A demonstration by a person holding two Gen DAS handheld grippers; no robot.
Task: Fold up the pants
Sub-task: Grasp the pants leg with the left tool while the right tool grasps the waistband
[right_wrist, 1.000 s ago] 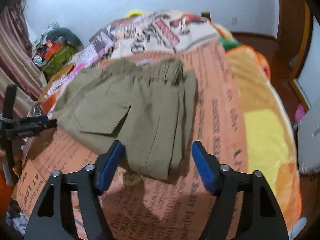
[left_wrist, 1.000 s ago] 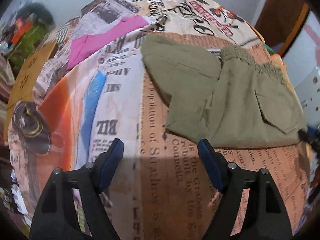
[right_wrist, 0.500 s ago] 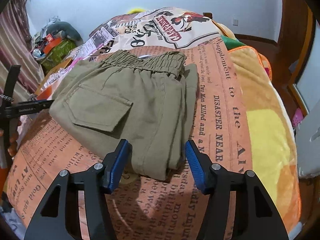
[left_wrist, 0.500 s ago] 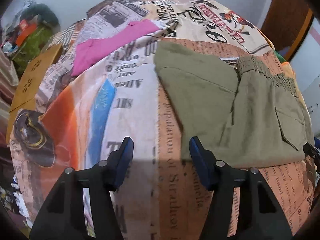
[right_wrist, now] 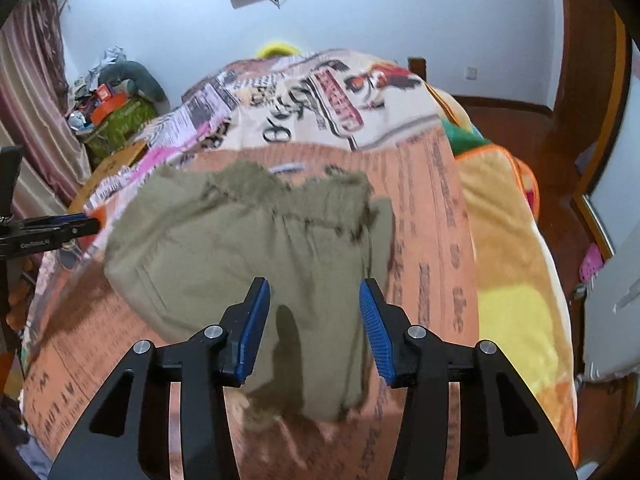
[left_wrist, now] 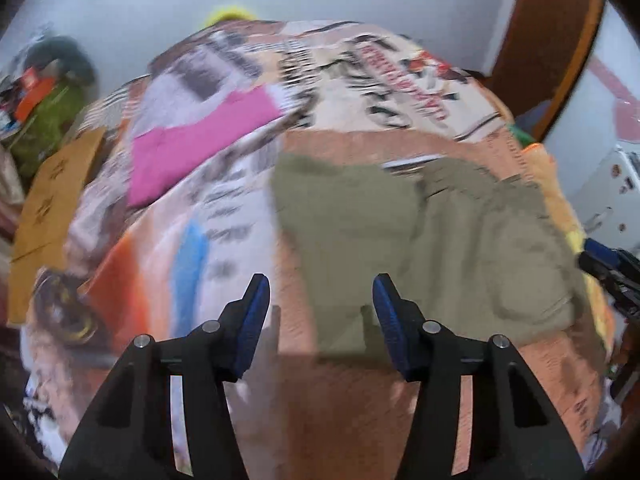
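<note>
Since the frame half a second earlier, both cameras had pulled back from the bed: in each view the pants sat lower and smaller, and both sets of jaws had narrowed. Both current views were motion-blurred.

The bed [right_wrist: 436, 208], covered by a blanket printed with newspaper text, filled most of both frames. A yellow and orange blanket section [right_wrist: 508, 280] lay along the right of the right wrist view.

The olive pants [right_wrist: 248, 256] lay folded on the orange print at the centre of the right wrist view, with the gathered waistband toward the top of the frame. In the left wrist view the pants [left_wrist: 420, 240] occupied the centre right, one folded panel toward frame centre.

A pink cloth [left_wrist: 200, 136] lay on the bed at upper left of the left wrist view, well apart from the pants.

The left gripper [left_wrist: 320, 320] stood at the bottom centre of its view, jaws closing. The near edge of the pants appeared between the blue pads, but no pad pressed on it.

The right gripper [right_wrist: 314, 324] stood at the bottom centre of its view, jaws closing over the near portion of the pants, pads not pressing the fabric. Contact with the cloth could not be confirmed in either view.
</note>
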